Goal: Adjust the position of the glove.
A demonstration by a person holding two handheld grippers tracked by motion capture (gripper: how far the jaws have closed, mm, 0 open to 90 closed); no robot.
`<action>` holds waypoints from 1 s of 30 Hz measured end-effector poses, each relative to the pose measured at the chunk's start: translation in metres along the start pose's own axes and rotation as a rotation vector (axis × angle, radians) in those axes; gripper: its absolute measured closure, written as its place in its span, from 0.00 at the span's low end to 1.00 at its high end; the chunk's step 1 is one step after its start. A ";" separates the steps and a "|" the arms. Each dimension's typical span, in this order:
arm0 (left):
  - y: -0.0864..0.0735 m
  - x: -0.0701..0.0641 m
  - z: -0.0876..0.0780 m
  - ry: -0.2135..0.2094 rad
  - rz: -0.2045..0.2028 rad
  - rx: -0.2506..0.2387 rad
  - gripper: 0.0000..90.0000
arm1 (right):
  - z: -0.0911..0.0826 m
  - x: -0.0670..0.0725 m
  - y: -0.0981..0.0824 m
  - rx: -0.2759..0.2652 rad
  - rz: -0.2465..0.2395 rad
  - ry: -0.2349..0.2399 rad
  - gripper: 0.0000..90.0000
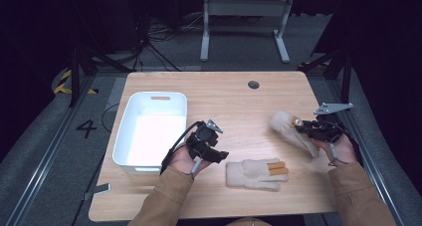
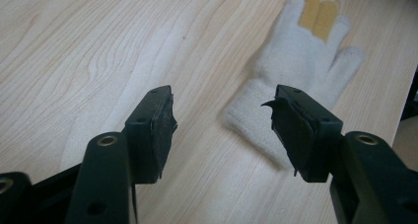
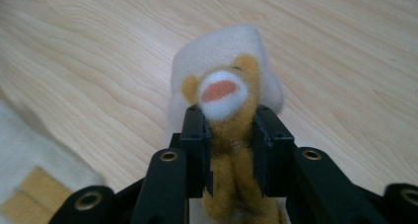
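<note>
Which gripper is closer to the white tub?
Left. The left gripper sits just beside the white tub, at its right edge. The right gripper is far across the table, holding a glove.

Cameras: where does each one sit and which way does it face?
High view: above the person's side, looking forward and down on the table; forearms, left hand-held gripper, right hand-held gripper.
Left gripper view: rides that gripper, open jaws aimed at the flat glove.
Right gripper view: rides that gripper, jaws shut on the held glove.
Shared: high and left gripper views both show the flat glove.
</note>
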State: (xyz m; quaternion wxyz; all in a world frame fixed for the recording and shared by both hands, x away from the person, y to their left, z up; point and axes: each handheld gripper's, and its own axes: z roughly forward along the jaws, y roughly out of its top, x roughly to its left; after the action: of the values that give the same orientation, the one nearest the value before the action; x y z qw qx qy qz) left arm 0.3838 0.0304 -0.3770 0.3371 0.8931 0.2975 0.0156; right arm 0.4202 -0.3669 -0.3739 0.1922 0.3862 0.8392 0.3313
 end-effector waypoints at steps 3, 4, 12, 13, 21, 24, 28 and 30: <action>0.000 -0.001 0.000 -0.008 0.008 0.007 0.47 | -0.006 0.004 0.003 -0.012 -0.019 0.021 0.78; 0.000 -0.001 0.000 -0.009 0.009 0.008 0.47 | -0.008 0.006 0.004 -0.014 -0.026 0.030 0.78; 0.001 -0.002 0.000 -0.005 0.020 0.025 0.47 | -0.016 0.017 0.010 -0.023 -0.078 0.080 0.78; 0.001 -0.002 0.000 -0.006 0.020 0.026 0.47 | -0.017 0.019 0.011 -0.026 -0.086 0.091 0.78; 0.001 -0.001 -0.002 -0.003 0.021 0.023 0.46 | -0.021 0.036 0.017 -0.036 -0.157 0.150 0.78; 0.002 -0.001 -0.002 -0.003 0.020 0.023 0.47 | -0.023 0.043 0.019 -0.039 -0.178 0.179 0.78; 0.002 -0.001 -0.001 -0.004 0.020 0.024 0.46 | -0.025 0.051 0.022 -0.050 -0.201 0.219 0.78; 0.002 -0.001 -0.001 -0.002 0.020 0.024 0.46 | -0.025 0.057 0.024 -0.046 -0.218 0.222 0.78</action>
State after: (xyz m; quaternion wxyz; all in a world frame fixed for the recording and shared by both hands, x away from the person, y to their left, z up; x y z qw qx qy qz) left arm 0.3836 0.0294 -0.3745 0.3265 0.9000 0.2885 0.0147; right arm 0.3824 -0.3215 -0.3426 0.1417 0.2492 0.8844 0.3683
